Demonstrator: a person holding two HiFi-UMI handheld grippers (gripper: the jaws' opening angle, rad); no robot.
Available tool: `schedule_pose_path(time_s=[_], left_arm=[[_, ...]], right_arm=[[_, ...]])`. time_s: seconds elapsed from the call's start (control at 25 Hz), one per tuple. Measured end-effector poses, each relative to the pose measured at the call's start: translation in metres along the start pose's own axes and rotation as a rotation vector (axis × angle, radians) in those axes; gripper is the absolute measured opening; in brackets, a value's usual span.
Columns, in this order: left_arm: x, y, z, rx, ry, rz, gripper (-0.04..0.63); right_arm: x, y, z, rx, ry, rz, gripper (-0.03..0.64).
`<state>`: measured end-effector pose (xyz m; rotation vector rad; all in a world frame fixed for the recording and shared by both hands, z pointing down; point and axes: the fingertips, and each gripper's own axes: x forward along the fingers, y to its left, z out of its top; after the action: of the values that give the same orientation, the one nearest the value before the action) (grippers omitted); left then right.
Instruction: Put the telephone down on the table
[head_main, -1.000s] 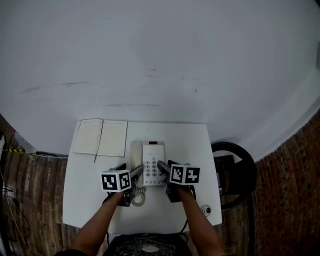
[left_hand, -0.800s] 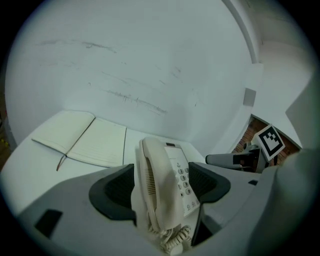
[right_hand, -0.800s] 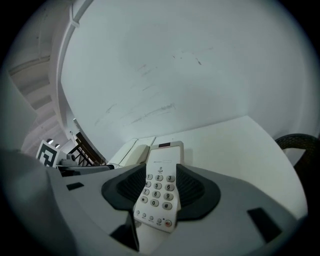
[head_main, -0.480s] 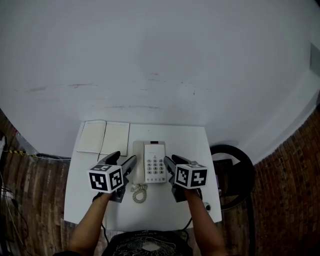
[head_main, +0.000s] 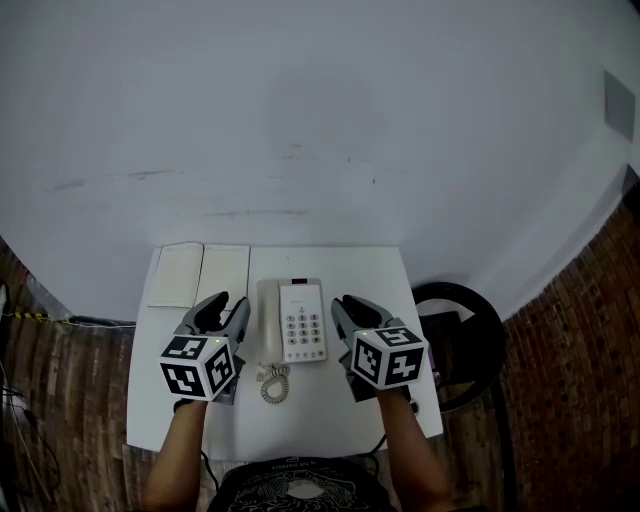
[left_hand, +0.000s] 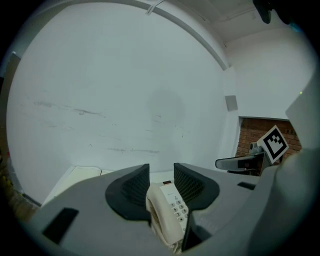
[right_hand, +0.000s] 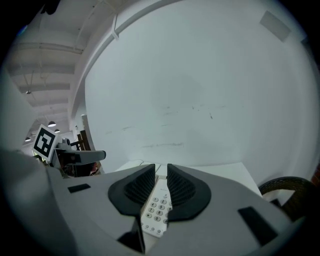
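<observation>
Telephone (head_main: 303, 320) lies flat mid-worktop (head_main: 385, 270), so the set-down looks done to me. I'd draw both tools clear without snagging the coiled cord (head_main: 272, 383) at its 7 o'clock. My left hand-held gripper (head_main: 228, 303) and right hand-held gripper (head_main: 350, 300) hover at 9 and 3 o'clock. Their jaws have just been closing to narrow gaps, with nothing between. An open notebook (head_main: 200, 275) lies at 10 o'clock.

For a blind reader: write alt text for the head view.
A white phone lies on a small white table, an open notebook left of it. The left claw and right claw hang either side of it, jaws just closed partway, nothing between.
</observation>
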<state>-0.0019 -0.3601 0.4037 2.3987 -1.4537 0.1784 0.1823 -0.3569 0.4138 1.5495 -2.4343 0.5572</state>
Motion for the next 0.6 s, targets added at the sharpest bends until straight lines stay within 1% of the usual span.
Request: schedule_pose_path(time_s=[0.08, 0.16, 0.32, 0.48, 0.6], left_arm=[[-0.003, 0.003, 0.002, 0.008, -0.011, 0.021, 0.138], [-0.008, 0.006, 0.005, 0.009, -0.024, 0.039, 0.121], [-0.018, 0.009, 0.015, 0.011, -0.06, 0.074, 0.08], [-0.023, 0.015, 0.019, 0.044, -0.076, 0.107, 0.024], [-0.024, 0.013, 0.016, 0.044, -0.071, 0.104, 0.011]], right_arm=[[-0.005, -0.001, 0.006, -0.008, -0.026, -0.011, 0.051], [-0.009, -0.002, 0.01, -0.018, -0.044, -0.022, 0.037], [-0.014, 0.0, 0.018, -0.034, -0.078, -0.015, 0.009], [-0.017, 0.002, 0.018, -0.05, -0.105, -0.019, 0.002], [-0.022, 0.002, 0.017, -0.055, -0.115, -0.02, 0.002]])
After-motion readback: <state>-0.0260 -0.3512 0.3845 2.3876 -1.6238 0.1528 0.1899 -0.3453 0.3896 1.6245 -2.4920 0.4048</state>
